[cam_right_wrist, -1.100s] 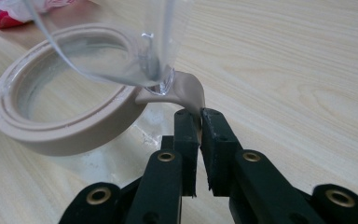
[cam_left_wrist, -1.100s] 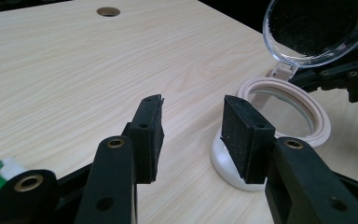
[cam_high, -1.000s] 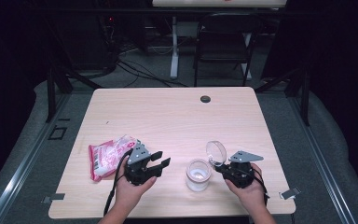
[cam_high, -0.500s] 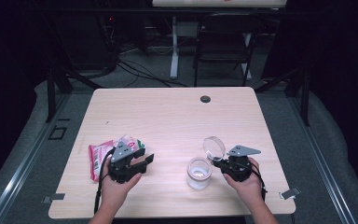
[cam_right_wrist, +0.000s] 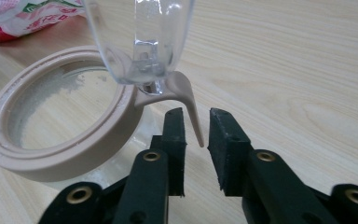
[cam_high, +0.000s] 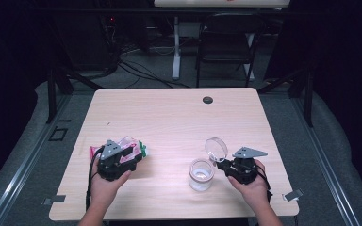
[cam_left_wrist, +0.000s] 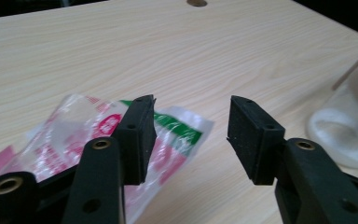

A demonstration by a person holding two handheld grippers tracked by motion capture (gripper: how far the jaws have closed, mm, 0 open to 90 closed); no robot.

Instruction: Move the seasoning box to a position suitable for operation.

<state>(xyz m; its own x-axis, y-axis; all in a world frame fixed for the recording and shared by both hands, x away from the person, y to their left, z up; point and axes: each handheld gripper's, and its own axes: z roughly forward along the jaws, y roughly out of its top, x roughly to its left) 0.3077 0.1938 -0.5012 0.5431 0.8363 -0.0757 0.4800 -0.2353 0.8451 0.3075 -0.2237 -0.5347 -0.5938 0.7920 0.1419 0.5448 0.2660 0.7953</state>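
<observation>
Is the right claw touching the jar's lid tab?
Apart: in the right gripper view, the right claw stands open around the lid tab, gaps either side.

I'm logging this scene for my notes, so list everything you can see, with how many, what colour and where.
Table: one, light wood, centre of the high view.
Plastic packet: one, pink, white and green, lying flat at the table's front left, under the left gripper.
Jar: one, clear with a beige rim, standing at the front right, its clear lid hinged open and upright.
Lid tab: one, beige, hanging between the right gripper's jaws.
Round dark insert: one, near the table's far edge.
Chair: one, dark, beyond the table.
Left gripper: black, jaws open and just widening, nothing between them.
Right gripper: black, jaws just opening, apart from the tab.
</observation>
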